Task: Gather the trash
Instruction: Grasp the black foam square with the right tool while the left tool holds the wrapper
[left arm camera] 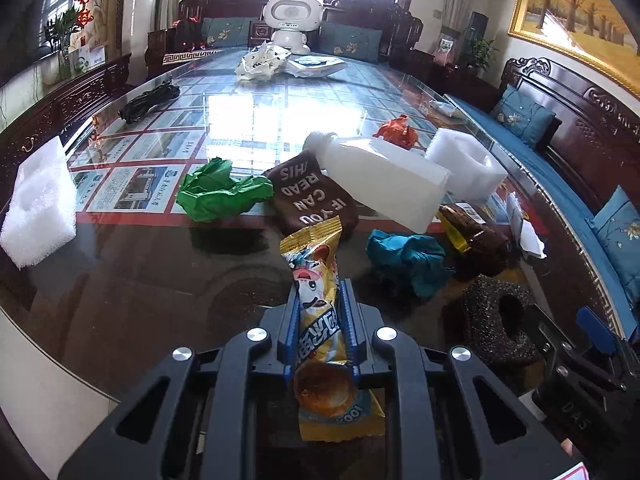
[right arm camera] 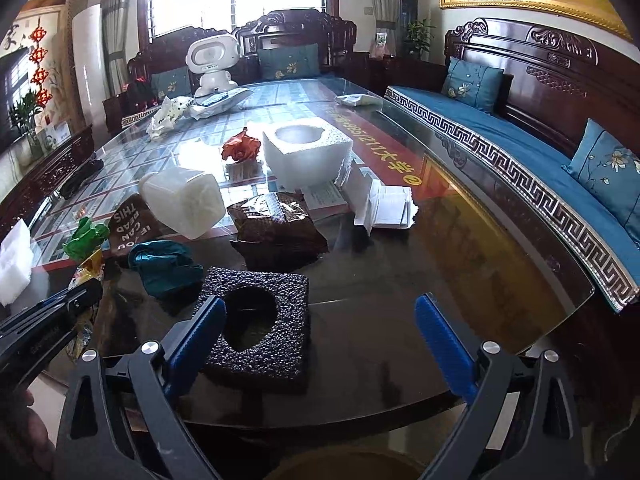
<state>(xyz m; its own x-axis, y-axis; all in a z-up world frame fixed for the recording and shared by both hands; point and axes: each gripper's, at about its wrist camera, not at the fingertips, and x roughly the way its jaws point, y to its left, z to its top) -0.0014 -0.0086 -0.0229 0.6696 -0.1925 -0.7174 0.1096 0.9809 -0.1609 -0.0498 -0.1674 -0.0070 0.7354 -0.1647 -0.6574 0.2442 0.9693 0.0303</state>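
Observation:
My left gripper [left arm camera: 320,292] is shut on a yellow snack wrapper [left arm camera: 316,256], which sticks out past the fingertips above the dark glass table [left arm camera: 140,280]. Trash lies ahead of it: crumpled green paper [left arm camera: 216,190], a brown printed pouch [left arm camera: 312,196], a white plastic jug [left arm camera: 384,176] on its side, and crumpled teal paper [left arm camera: 408,260]. My right gripper [right arm camera: 320,304] is open near the table's front edge. A black foam block [right arm camera: 264,328] with a hole lies by its left finger, and the pads are not pressing on it. A brown foil packet [right arm camera: 276,224] lies beyond.
White foam blocks [left arm camera: 40,204] [right arm camera: 308,152], an orange wrapper [right arm camera: 240,148] and folded white papers [right arm camera: 384,204] also lie on the table. A white toy robot [right arm camera: 214,64] stands at the far end. A blue-cushioned wooden bench [right arm camera: 520,152] runs along the right side.

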